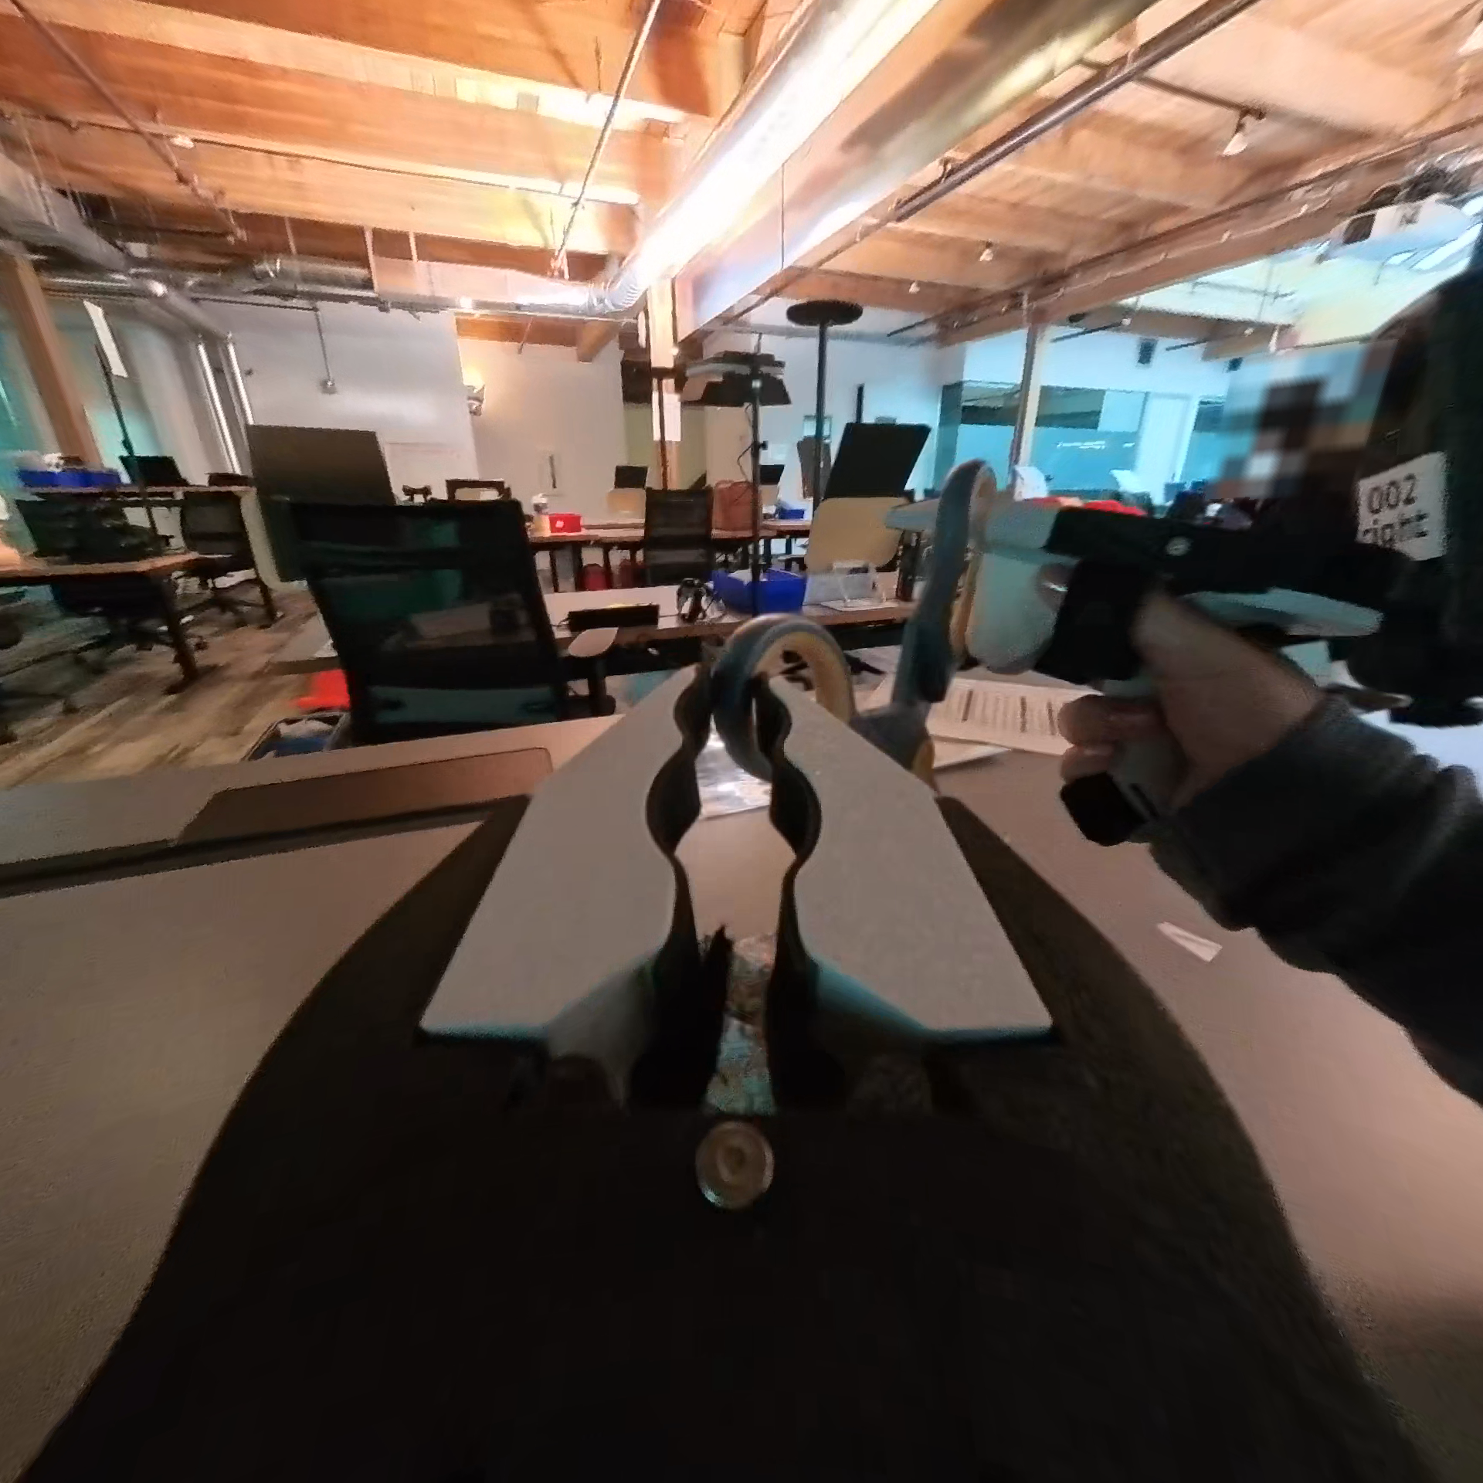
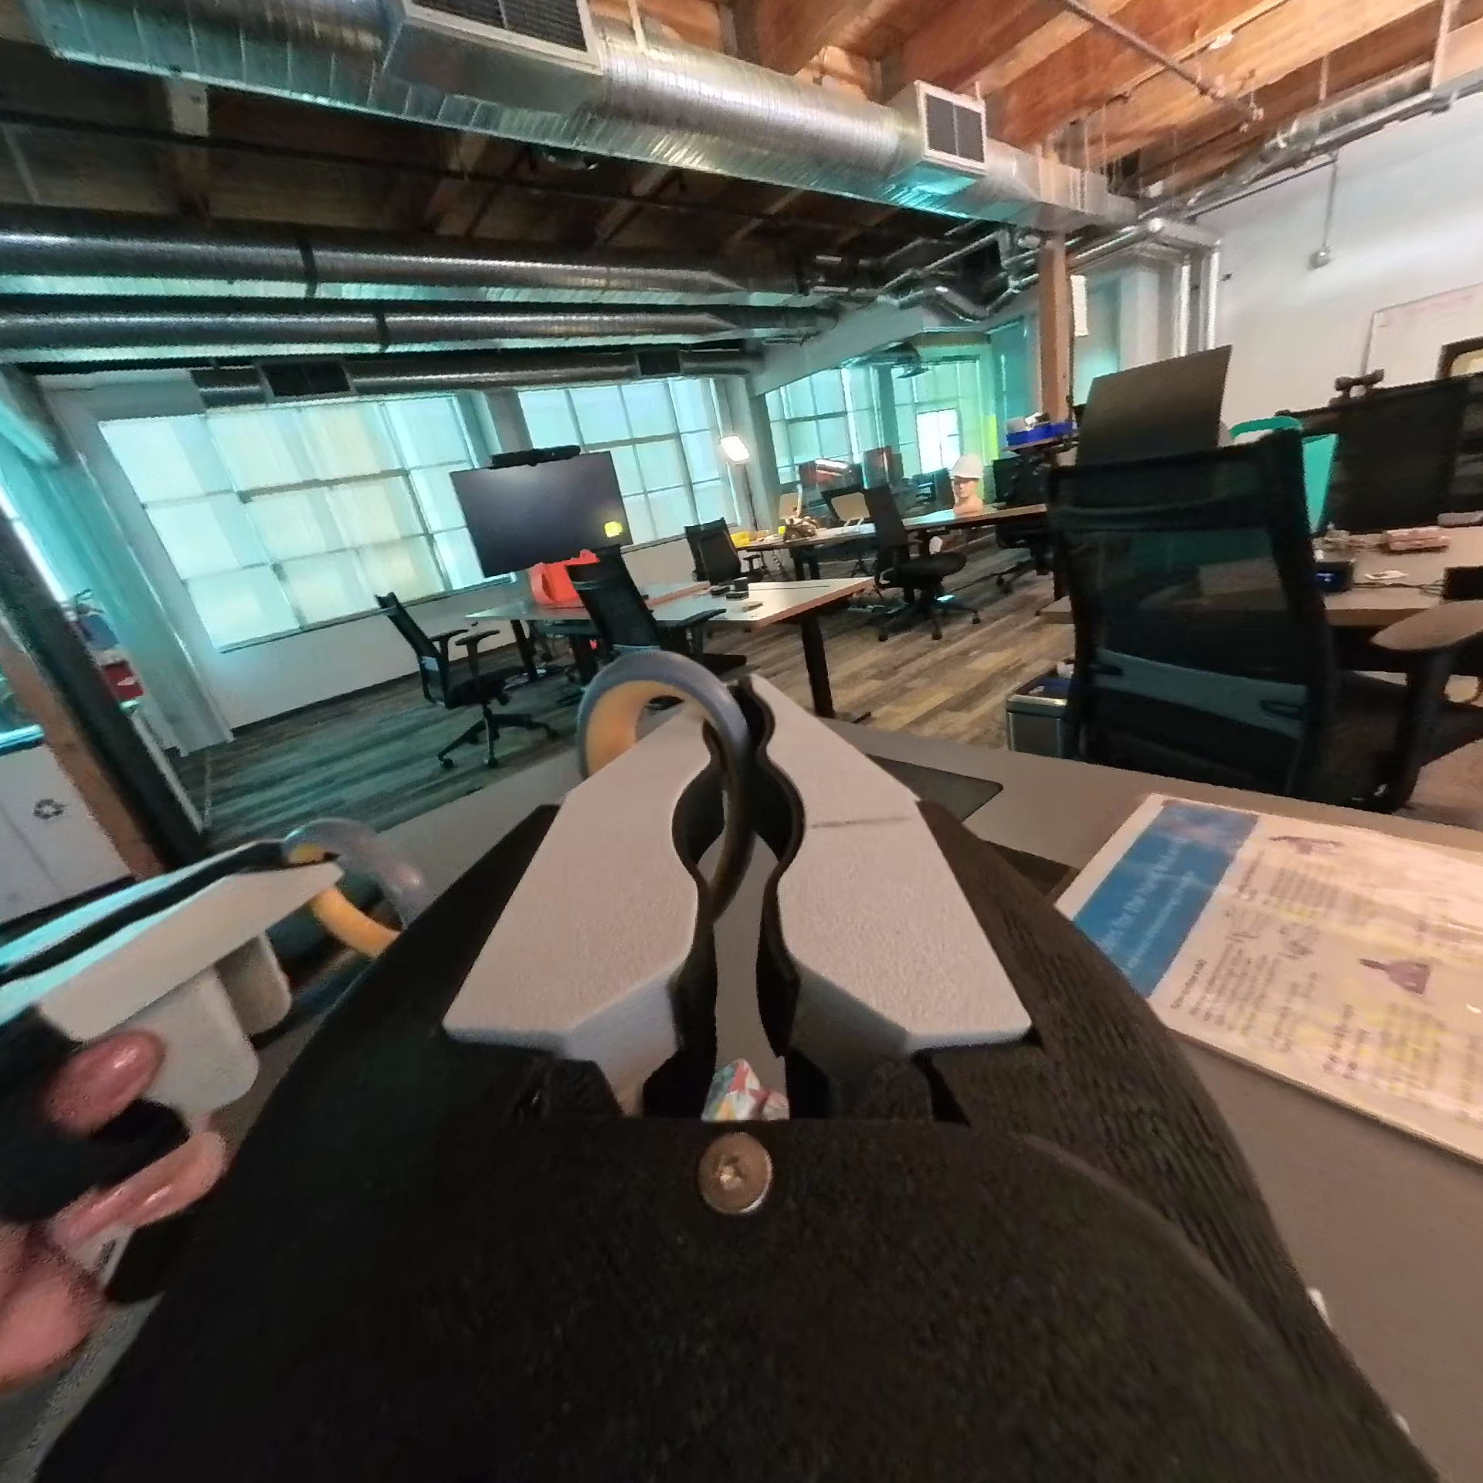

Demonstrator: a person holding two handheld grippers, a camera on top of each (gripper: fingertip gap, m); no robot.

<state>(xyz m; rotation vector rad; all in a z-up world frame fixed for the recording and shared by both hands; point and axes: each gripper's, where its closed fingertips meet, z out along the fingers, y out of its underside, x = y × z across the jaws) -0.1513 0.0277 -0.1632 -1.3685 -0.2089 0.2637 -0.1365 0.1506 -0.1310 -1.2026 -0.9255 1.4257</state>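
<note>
Both hand-held grippers — left (image 1: 742, 706), right (image 2: 742, 722) — clamp blue-grey rings (image 1: 782, 666) (image 2: 642, 682); printed sheet (image 2: 1300, 955) lies beside them

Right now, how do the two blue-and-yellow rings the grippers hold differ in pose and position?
The left gripper pinches its ring low, just above the desk; the right gripper clamps its ring higher up. In the left wrist view, the left ring's opening faces the camera, while the right ring appears nearly edge-on. Both are gripped by the rim.
</note>
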